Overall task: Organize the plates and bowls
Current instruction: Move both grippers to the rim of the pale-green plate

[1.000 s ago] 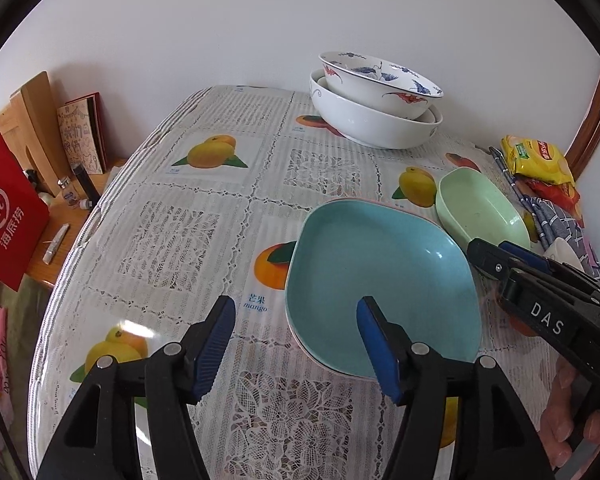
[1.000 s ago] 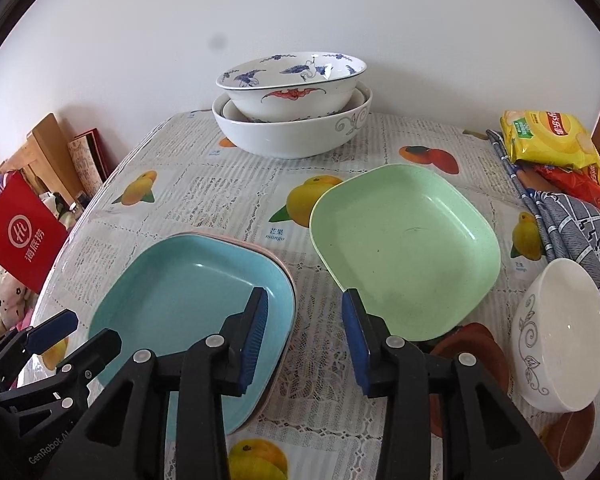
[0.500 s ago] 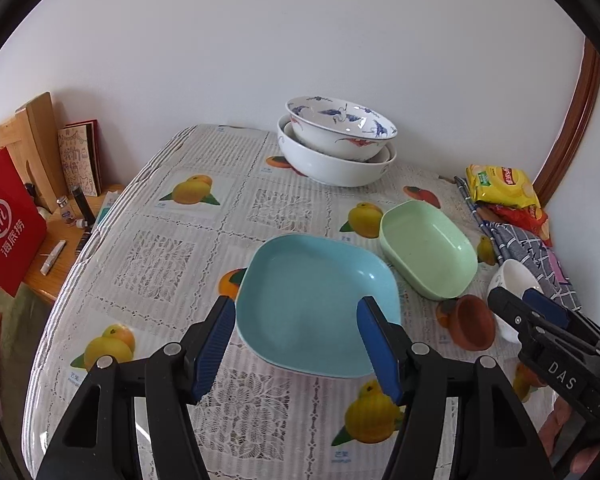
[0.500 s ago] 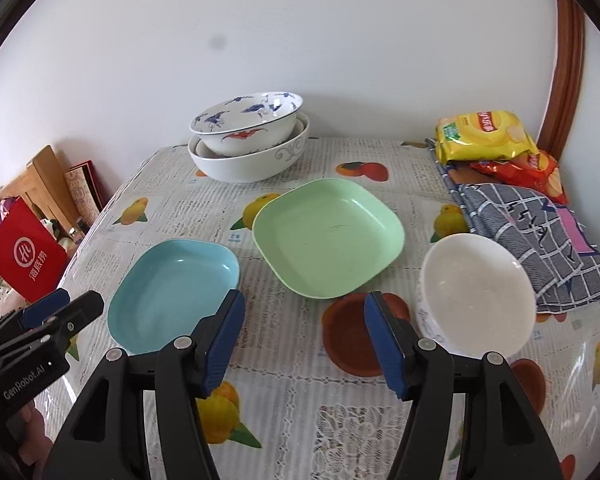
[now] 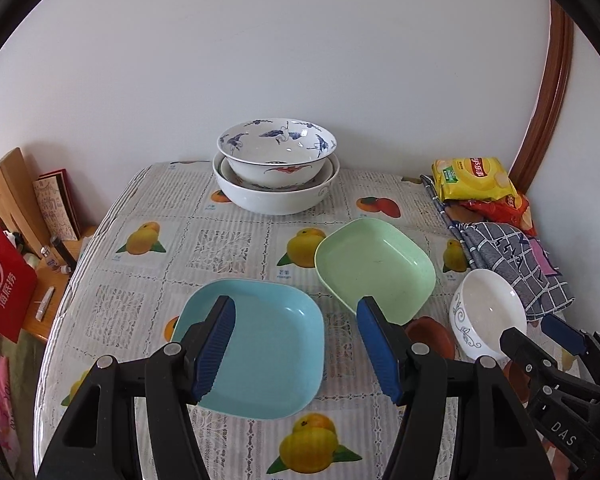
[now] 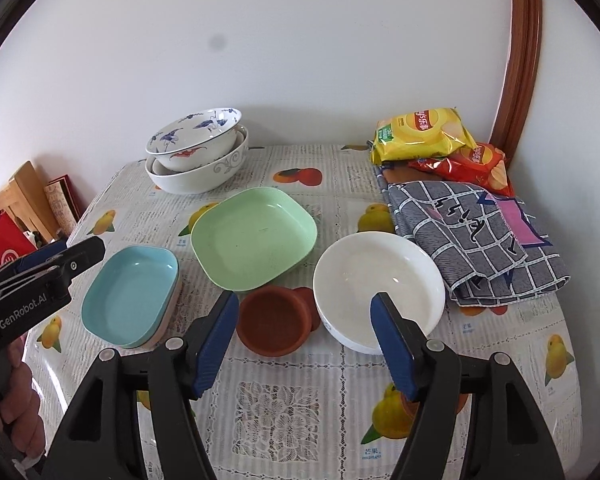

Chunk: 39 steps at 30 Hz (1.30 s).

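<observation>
The right gripper (image 6: 302,344) hangs above the table (image 6: 292,412), its jaws just widened and empty. Ahead, a brown saucer (image 6: 272,320) touches the white bowl (image 6: 380,288) on its right; the green plate (image 6: 254,242) lies beyond. The left gripper (image 5: 296,350), released, hovers over the blue plate (image 5: 268,344). Bare cloth lies below both.

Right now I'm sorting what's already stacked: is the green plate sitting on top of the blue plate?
No, the green plate lies directly on the tablecloth beside the blue plate, with cloth showing between them.
</observation>
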Each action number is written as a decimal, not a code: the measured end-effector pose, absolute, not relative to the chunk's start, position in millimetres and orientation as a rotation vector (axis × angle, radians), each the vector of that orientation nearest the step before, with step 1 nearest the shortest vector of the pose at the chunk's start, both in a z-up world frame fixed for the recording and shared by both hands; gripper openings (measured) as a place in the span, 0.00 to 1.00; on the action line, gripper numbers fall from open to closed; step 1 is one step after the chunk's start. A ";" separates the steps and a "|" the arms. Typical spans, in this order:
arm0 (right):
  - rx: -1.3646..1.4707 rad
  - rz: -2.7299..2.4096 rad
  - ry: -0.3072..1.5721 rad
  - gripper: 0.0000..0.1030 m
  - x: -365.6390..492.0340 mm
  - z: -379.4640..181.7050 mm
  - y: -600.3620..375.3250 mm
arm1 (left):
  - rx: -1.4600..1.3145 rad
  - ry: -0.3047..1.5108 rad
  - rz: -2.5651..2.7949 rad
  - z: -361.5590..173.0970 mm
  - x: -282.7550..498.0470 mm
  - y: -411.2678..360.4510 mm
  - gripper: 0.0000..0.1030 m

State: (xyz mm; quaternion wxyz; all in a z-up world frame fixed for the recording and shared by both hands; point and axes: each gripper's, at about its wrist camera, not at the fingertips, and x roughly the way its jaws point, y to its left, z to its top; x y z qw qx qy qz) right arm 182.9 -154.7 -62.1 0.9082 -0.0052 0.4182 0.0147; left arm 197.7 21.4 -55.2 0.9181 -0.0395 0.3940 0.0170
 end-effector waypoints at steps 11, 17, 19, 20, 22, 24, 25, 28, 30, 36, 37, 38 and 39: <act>0.036 0.041 0.860 0.66 218.6 -61.3 -167.9 | -0.041 0.895 0.039 -69.8 241.3 10.8 0.59; 0.042 0.064 0.890 0.66 250.3 -73.7 -165.4 | -0.037 0.932 0.037 -81.9 265.9 13.8 0.59; 0.032 0.070 0.904 0.66 262.0 -78.7 -163.2 | -0.034 0.933 0.042 -85.4 273.7 14.5 0.59; 0.029 0.070 0.908 0.66 267.4 -81.2 -162.2 | -0.039 0.938 0.041 -87.9 278.6 15.0 0.59; 0.021 0.072 0.923 0.66 278.8 -87.1 -160.6 | -0.056 0.960 0.032 -94.2 289.1 16.2 0.59; 0.015 0.073 0.937 0.64 289.3 -93.8 -160.2 | -0.062 0.975 0.029 -100.6 298.2 16.4 0.59; 0.011 0.075 0.944 0.63 294.2 -97.1 -159.7 | -0.060 0.979 0.032 -103.4 302.3 15.8 0.59; -0.005 0.074 0.967 0.58 307.9 -107.5 -157.4 | -0.062 0.994 0.034 -111.5 313.7 15.1 0.59; -0.015 0.074 0.980 0.53 316.2 -114.6 -155.7 | -0.067 1.009 0.035 -117.4 321.0 15.4 0.59; -0.056 0.060 1.012 0.48 332.6 -132.4 -151.4 | -0.085 1.037 0.028 -134.0 337.9 14.9 0.59; -0.056 0.060 1.019 0.46 334.8 -134.9 -151.5 | -0.084 1.042 0.029 -136.9 340.4 13.9 0.59; -0.056 0.059 1.026 0.45 336.9 -137.0 -151.2 | -0.082 1.050 0.028 -139.7 343.0 13.1 0.59; -0.058 0.059 1.031 0.45 339.0 -138.8 -150.9 | -0.081 1.056 0.023 -141.9 345.6 12.2 0.59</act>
